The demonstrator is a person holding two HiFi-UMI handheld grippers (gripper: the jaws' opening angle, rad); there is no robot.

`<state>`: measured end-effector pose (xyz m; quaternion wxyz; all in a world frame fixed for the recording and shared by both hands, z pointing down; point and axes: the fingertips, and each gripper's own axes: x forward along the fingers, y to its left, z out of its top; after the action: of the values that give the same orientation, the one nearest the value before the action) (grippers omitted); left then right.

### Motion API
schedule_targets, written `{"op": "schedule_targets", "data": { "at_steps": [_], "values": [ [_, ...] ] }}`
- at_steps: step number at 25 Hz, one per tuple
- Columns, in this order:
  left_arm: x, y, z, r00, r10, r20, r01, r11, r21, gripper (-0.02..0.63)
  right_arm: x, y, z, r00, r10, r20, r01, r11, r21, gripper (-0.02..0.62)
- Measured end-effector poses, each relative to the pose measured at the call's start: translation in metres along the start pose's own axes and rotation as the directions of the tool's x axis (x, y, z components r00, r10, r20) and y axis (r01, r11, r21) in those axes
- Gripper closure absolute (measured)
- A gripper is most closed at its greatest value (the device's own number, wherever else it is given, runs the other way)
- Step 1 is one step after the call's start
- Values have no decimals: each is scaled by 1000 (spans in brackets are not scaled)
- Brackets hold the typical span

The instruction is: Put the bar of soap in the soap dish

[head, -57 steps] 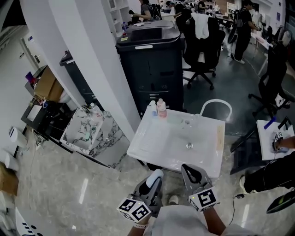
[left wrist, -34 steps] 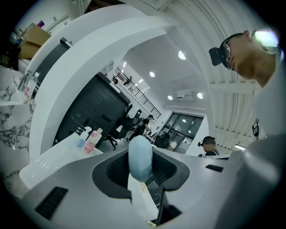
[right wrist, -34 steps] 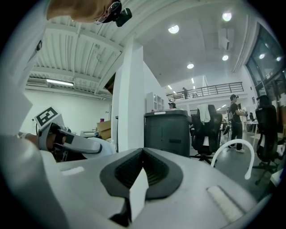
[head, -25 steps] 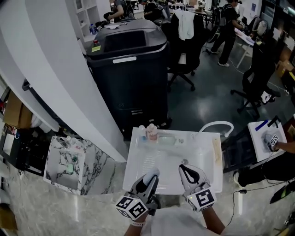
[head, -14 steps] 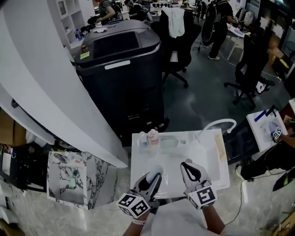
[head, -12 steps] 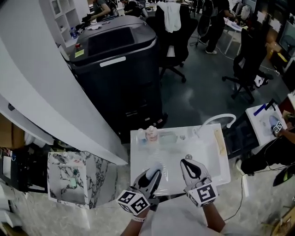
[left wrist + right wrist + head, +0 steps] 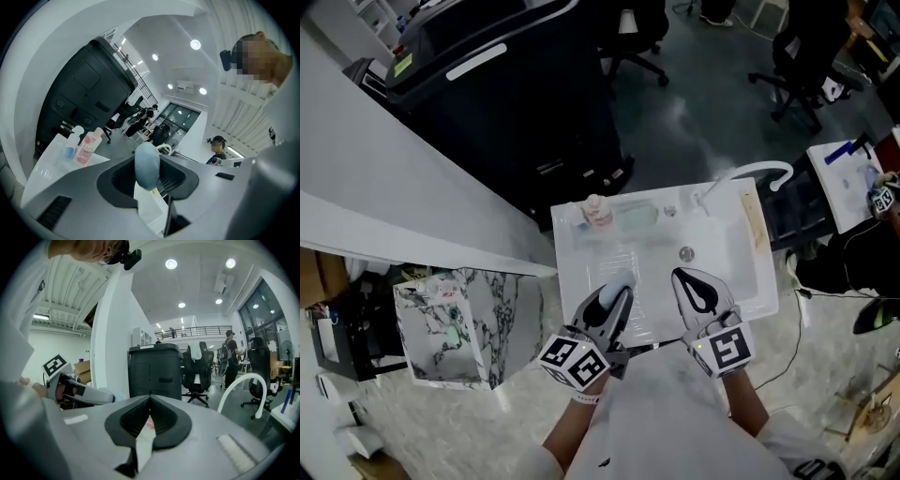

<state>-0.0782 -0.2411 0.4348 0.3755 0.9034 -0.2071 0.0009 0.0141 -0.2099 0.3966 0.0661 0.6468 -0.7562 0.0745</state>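
The left gripper (image 7: 615, 294) has its jaws clamped on the soap (image 7: 146, 165), a pale blue rounded bar standing on end between the dark ribbed pads. The right gripper (image 7: 150, 401) has its jaws together at the tips, with nothing between them. Each gripper carries a cube of black-and-white square markers, with no letters on them.

In the head view both grippers sit side by side over the near edge of a white sink (image 7: 731, 258), so the soap is above that near edge. At the back rim lies a pale green dish (image 7: 636, 217), well apart from the soap. Just left of it stand a pink bottle (image 7: 89, 146) and a smaller blue-tinted bottle (image 7: 72, 143). The pink label's print looks like "LUX" but is too small to be sure. A white tap (image 7: 752, 172) arches over the far right corner, and a black machine (image 7: 154, 371) stands behind the sink
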Motion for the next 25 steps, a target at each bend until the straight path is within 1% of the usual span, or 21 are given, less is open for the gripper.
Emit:
{"op": "schedule_targets", "data": {
  "at_steps": [5, 11, 18, 25],
  "values": [
    [32, 22, -7, 999, 25, -22, -26, 999, -42, 485, 18, -15, -11, 999, 26, -31, -26, 1000, -1, 583],
    [63, 48, -22, 995, 70, -69, -78, 990, -121, 485, 39, -34, -18, 998, 40, -57, -39, 999, 31, 583],
    [96, 80, -38, 987, 122, -108, -135, 983, -126, 485, 61, -60, -35, 996, 59, -60, -56, 997, 49, 583],
    [121, 105, -44, 980, 143, -138, -163, 976, -142, 485, 87, -71, -54, 993, 76, -88, -70, 995, 66, 583]
  ]
}}
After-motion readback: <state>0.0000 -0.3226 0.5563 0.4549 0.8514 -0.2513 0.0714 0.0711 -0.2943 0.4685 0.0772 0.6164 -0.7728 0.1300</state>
